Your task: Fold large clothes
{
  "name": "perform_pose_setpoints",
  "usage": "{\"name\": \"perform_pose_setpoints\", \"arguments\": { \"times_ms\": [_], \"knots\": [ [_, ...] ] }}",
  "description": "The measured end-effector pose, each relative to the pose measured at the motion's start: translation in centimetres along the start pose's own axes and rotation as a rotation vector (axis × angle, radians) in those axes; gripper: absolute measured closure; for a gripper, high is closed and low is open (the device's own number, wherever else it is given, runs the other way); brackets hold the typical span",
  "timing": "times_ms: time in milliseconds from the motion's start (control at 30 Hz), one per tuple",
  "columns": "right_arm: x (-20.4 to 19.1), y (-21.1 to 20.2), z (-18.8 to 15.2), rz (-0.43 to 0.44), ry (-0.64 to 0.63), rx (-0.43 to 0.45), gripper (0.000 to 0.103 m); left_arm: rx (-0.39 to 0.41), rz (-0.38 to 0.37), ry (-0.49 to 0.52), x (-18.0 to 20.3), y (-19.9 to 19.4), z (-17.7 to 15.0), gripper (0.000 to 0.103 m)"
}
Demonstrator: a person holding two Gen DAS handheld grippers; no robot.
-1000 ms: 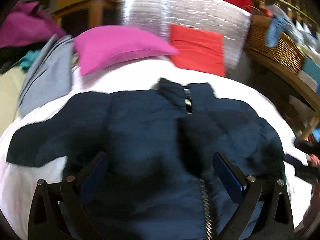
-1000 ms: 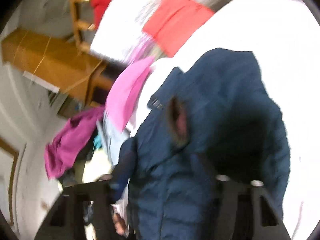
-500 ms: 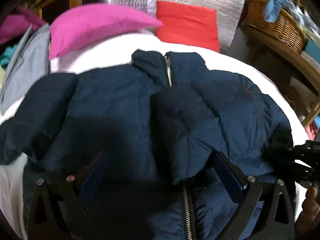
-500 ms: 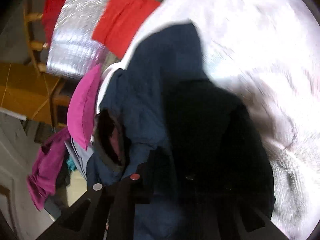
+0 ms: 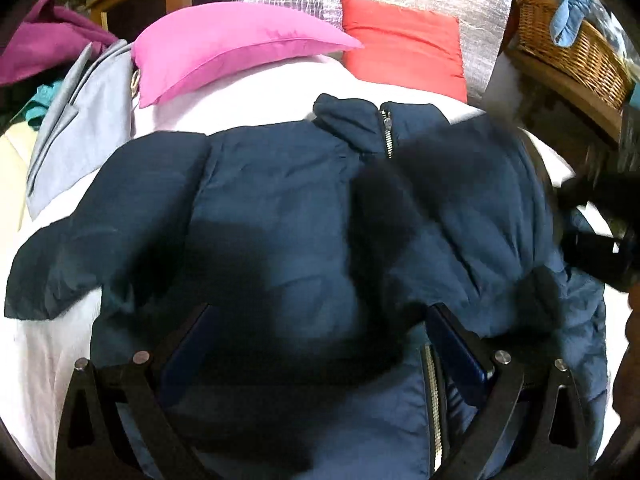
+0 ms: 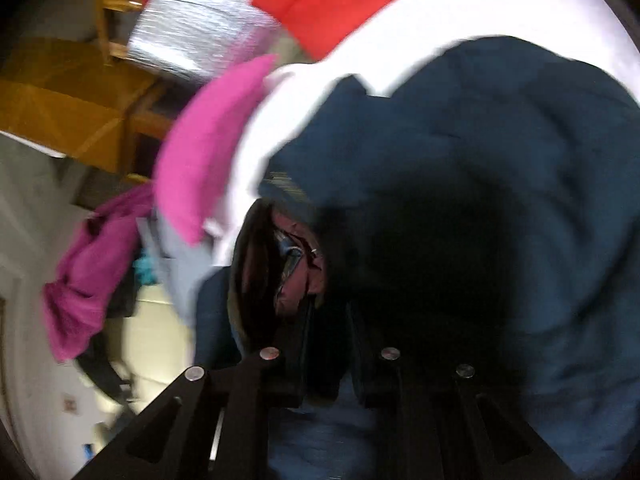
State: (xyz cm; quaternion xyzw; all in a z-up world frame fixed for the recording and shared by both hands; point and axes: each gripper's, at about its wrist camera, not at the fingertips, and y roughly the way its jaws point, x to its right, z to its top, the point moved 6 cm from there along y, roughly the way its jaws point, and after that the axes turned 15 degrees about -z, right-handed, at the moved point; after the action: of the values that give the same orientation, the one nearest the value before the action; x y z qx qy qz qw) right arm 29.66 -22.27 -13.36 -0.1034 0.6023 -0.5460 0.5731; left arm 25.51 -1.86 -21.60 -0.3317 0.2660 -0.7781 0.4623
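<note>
Left wrist: puffy navy jacket [image 5: 288, 216], zipped.

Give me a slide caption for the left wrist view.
Open left gripper over a navy puffer jacket on a white bed.

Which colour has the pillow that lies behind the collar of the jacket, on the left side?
Bright pink pillow; the left wrist view shows it best.

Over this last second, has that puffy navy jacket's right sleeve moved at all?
Yes. The puffy navy jacket's right sleeve now lies folded inward over the chest, toward the zipper; a second ago it reached out toward the white bed's edge.
</note>
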Motion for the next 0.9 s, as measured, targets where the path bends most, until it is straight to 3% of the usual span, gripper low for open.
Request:
{"name": "perform_pose_setpoints", "arguments": {
  "times_ms": [133, 200, 300, 367, 433, 533, 633, 733, 800, 867, 900],
  "knots": [
    [-5.1, 0.2, -0.9, 0.156, -0.096, -0.079, 0.083, 0.015, -0.014, -0.006, 0.0, -0.9, -0.4, 0.0],
    [-6.6, 0.3, -1.5, 0.178, -0.138, -0.115, 0.083, 0.033, -0.033, -0.014, 0.1, -1.5, -0.5, 0.0],
    [-6.8, -0.7, -1.6, 0.159, -0.178, -0.062, 0.08, 0.057, -0.027, -0.016, -0.4, -2.0, -0.2, 0.0],
    [-5.3, -1.5, -1.4, 0.101, -0.168, -0.014, 0.067, 0.064, -0.025, -0.039, -1.1, -2.0, 0.1, 0.0],
    [-2.4, -3.2, -0.8, -0.015, -0.153, 0.063, 0.037, 0.06, -0.021, -0.084, -2.2, -1.8, 0.5, 0.0],
    [1.7, -5.5, 0.0, -0.177, -0.14, 0.173, 0.035, 0.057, -0.012, -0.163, -4.1, -1.5, 1.0, 0.0],
    [5.6, -6.8, 0.6, -0.231, -0.081, 0.198, 0.035, 0.071, 0.008, -0.222, -6.0, -1.7, 1.3, 0.0],
    [9.0, -8.6, 0.6, -0.368, -0.051, 0.27, 0.052, 0.083, -0.009, -0.275, -7.5, -1.4, 1.5, 0.0],
    [10.8, -10.3, 1.0, -0.462, -0.037, 0.36, 0.052, 0.077, -0.044, -0.313, -8.2, -1.1, 1.3, 0.01],
    [12.7, -11.3, 1.7, -0.531, 0.014, 0.413, 0.042, 0.069, -0.052, -0.326, -8.3, -0.6, 1.1, 0.023],
    [13.7, -11.5, 2.1, -0.532, 0.043, 0.418, 0.028, 0.063, -0.046, -0.315, -8.1, -0.4, 1.1, 0.029]
  ]
}}
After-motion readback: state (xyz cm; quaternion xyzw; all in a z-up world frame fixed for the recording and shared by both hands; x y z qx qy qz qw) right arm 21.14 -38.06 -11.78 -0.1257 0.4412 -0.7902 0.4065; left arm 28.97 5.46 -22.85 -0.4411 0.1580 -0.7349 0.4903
